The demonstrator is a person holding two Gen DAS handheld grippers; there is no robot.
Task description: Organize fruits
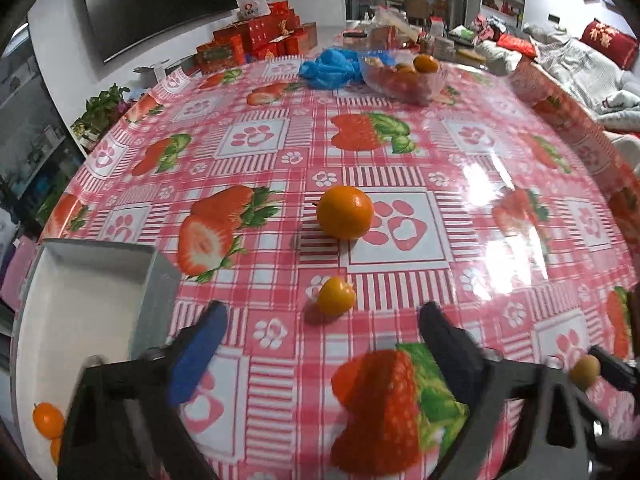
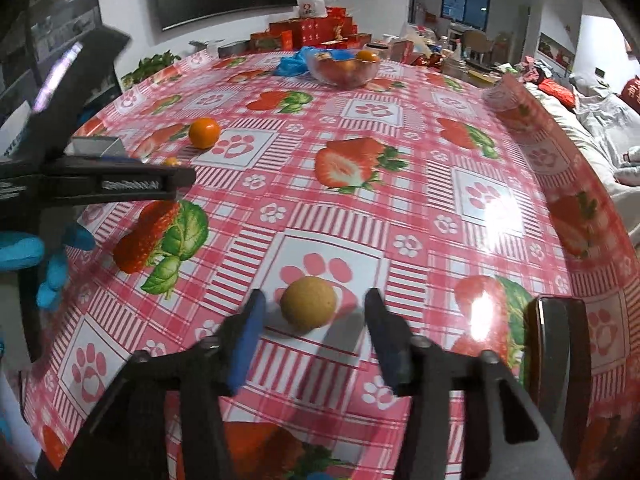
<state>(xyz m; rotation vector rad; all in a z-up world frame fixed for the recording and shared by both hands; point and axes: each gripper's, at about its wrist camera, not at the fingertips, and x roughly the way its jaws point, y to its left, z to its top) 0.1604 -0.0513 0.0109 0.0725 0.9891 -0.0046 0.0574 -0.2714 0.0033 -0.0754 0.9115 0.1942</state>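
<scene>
The right gripper (image 2: 314,328) stands open with the tan fruit (image 2: 308,303) on the surface just ahead, centred between its fingers — untouched. The left gripper (image 1: 322,322), open too, faces a kumquat (image 1: 337,296) slightly farther ahead.

1. A table (image 1: 400,152) is covered by a glossy pink checked cloth printed with strawberries and paw marks.
2. An orange (image 1: 345,211) and a small kumquat (image 1: 336,296) are seen near its middle.
3. A tan round fruit (image 2: 308,303) lies on a paw print.
4. A white box (image 1: 80,320) is set at the left edge.
5. A clear bowl (image 2: 344,69) and blue bag (image 2: 294,62) are placed at the far side.
</scene>
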